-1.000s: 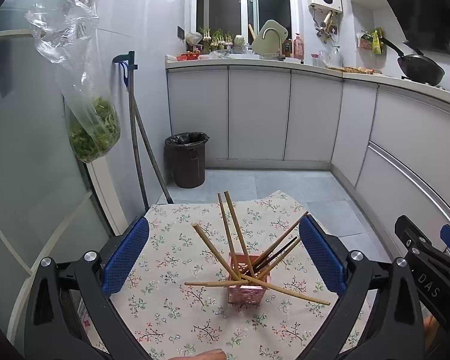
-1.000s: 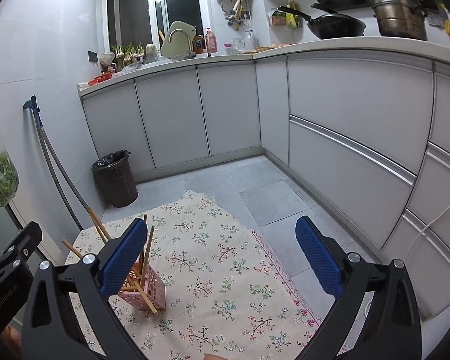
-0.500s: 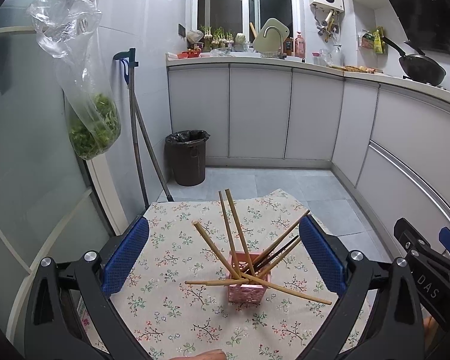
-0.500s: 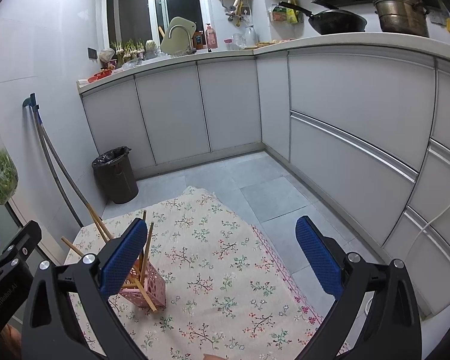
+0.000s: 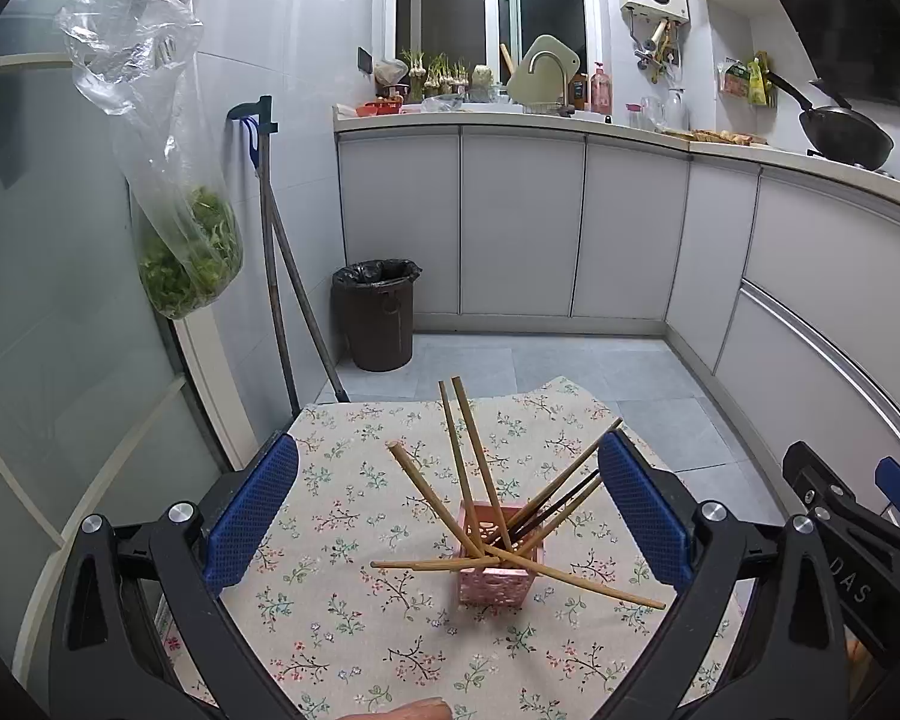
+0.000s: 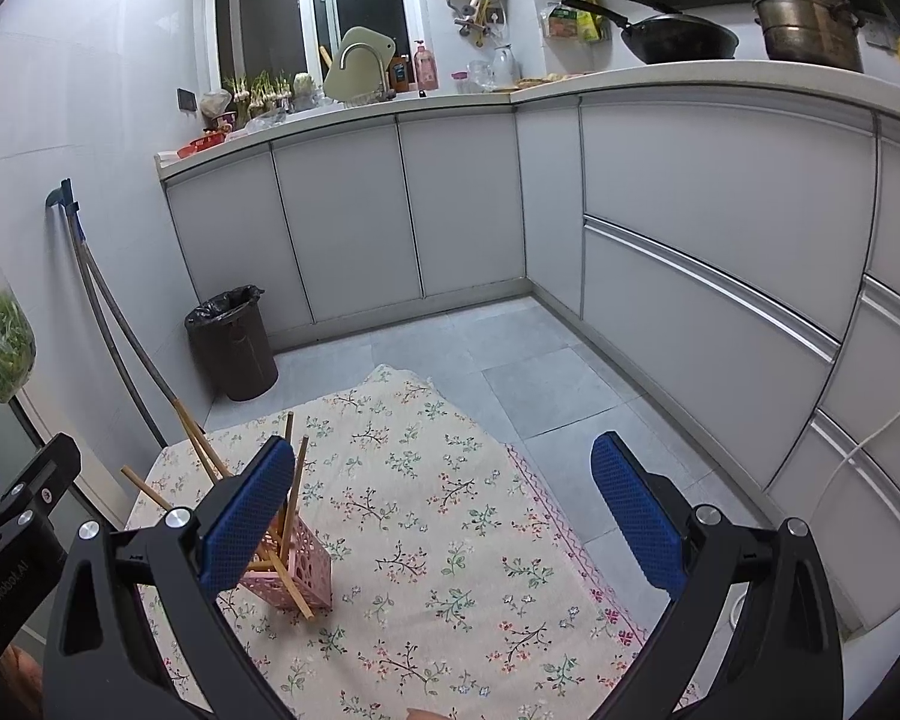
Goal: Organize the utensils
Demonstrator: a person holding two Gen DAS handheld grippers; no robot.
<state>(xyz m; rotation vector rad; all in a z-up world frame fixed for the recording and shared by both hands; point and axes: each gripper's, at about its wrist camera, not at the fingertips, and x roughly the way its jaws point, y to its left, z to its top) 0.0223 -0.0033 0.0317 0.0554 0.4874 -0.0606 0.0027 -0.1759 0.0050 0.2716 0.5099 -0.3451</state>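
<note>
A pink lattice holder stands on the floral tablecloth, with several wooden chopsticks fanned out of it in all directions. My left gripper hangs open above the table, its blue pads wide to either side of the holder, nothing between them. In the right wrist view the same holder sits at the lower left, partly behind the left blue pad. My right gripper is open over the cloth, to the right of the holder. The right gripper's body shows at the left view's right edge.
A dark bin and a leaning mop handle stand on the tiled floor beyond the table. A bag of greens hangs on the left wall. Grey cabinets run along the back and right.
Both views have shifted only slightly; the holder and chopsticks stay in place and both grippers remain open.
</note>
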